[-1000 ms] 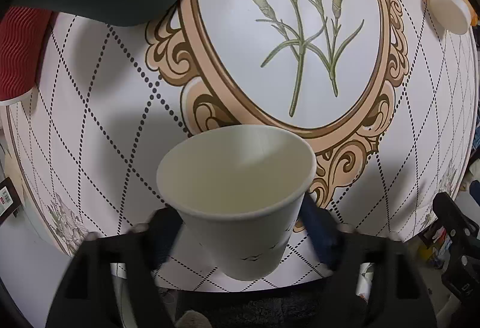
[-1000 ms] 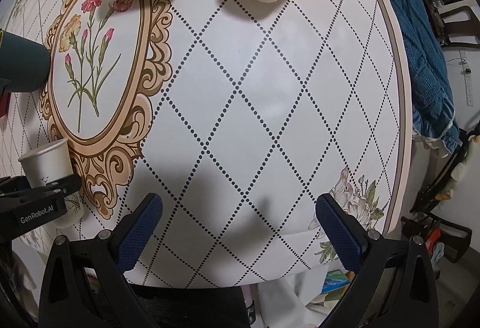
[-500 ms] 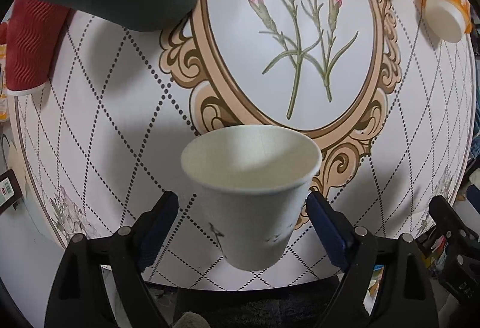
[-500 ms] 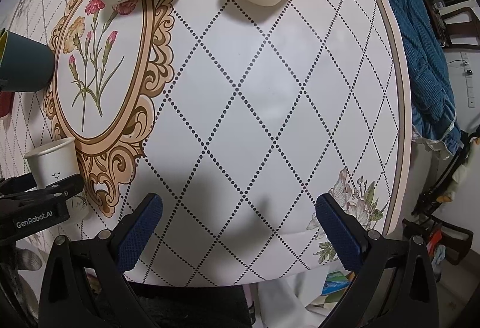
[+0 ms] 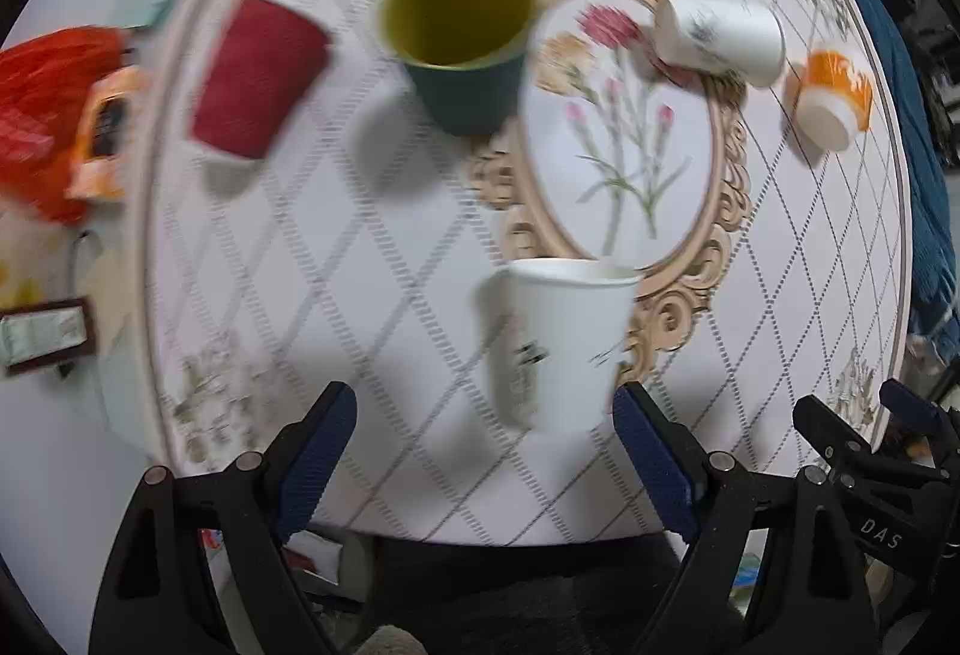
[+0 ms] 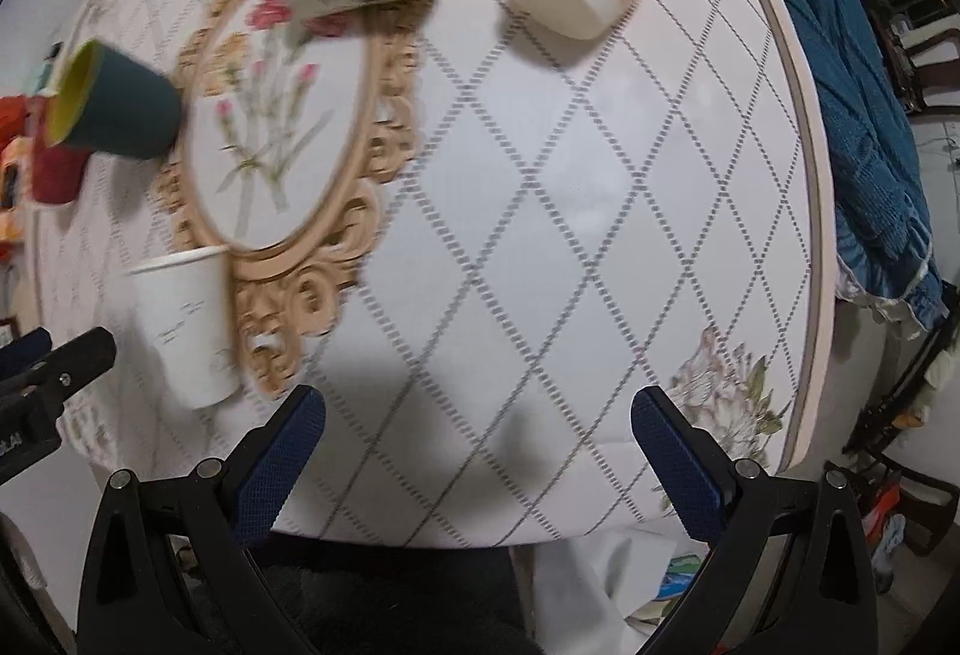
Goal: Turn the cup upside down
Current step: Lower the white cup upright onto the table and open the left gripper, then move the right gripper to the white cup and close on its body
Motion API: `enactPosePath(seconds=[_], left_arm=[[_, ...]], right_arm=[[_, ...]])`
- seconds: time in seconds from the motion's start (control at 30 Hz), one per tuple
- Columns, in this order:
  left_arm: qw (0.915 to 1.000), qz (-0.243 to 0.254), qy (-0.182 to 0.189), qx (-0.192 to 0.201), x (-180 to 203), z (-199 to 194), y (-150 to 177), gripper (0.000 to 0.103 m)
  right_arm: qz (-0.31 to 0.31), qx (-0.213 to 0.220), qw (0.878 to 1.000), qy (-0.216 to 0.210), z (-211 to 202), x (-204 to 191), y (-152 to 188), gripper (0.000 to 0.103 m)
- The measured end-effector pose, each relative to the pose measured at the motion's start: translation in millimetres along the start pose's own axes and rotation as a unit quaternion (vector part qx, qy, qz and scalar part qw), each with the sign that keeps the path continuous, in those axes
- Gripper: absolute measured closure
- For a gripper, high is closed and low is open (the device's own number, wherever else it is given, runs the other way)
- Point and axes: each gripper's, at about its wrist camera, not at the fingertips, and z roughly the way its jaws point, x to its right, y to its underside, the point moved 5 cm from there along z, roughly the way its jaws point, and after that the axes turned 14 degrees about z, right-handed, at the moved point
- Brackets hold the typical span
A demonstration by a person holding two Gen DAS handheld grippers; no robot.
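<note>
A white paper cup (image 5: 564, 343) stands upright, mouth up, near the table's front edge; it also shows in the right wrist view (image 6: 186, 325). My left gripper (image 5: 486, 439) is open and empty, pulled back from the cup, which stands just ahead of its right finger. My right gripper (image 6: 480, 445) is open and empty over the bare tablecloth, to the right of the cup. Both views are motion-blurred.
On the round table (image 6: 540, 175): a dark green cup (image 5: 462, 55) upright, a red cup (image 5: 258, 73) upside down, a white printed cup (image 5: 720, 37) on its side, an orange-and-white cup (image 5: 834, 97) tipped. A blue cloth (image 6: 864, 115) hangs at the right.
My left gripper has let go of the white cup, opened wide and drawn back and up. The cup now stands on the table. The right gripper has shifted its view slightly.
</note>
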Motion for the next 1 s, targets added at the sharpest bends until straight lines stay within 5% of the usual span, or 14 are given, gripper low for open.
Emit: enactPosePath(seconds=[0.4,0.63,0.77,0.83,0.9,0.97,1.0], left_arm=[[0.9977,-0.055,-0.017,0.035,-78,-14,70,0.016],[0.9961,-0.064,-0.029,0.054,-109,-14,89,0.015],[0.995,-0.072,-0.038,0.059,-123,-4,90,0.01],[0.9942,-0.074,-0.041,0.066,-128,3,88,0.01],[0.9938,-0.078,-0.052,0.061,-133,15,86,0.01],[0.9938,-0.088,-0.045,0.051,-135,27,86,0.01],[0.9939,-0.092,-0.038,0.046,-136,33,86,0.01]], right_arm=[[-0.046,0.019,0.997,-0.055,-37,-82,70,0.0],[-0.058,0.033,0.997,-0.049,-46,-111,92,0.0],[-0.122,0.058,0.991,-0.016,-52,-126,97,0.0],[-0.194,0.092,0.977,0.016,-60,-136,96,0.0],[-0.289,0.122,0.948,0.064,-64,-148,97,0.0],[-0.4,0.158,0.894,0.128,-66,-161,100,0.0],[-0.459,0.174,0.856,0.162,-64,-168,104,0.0]])
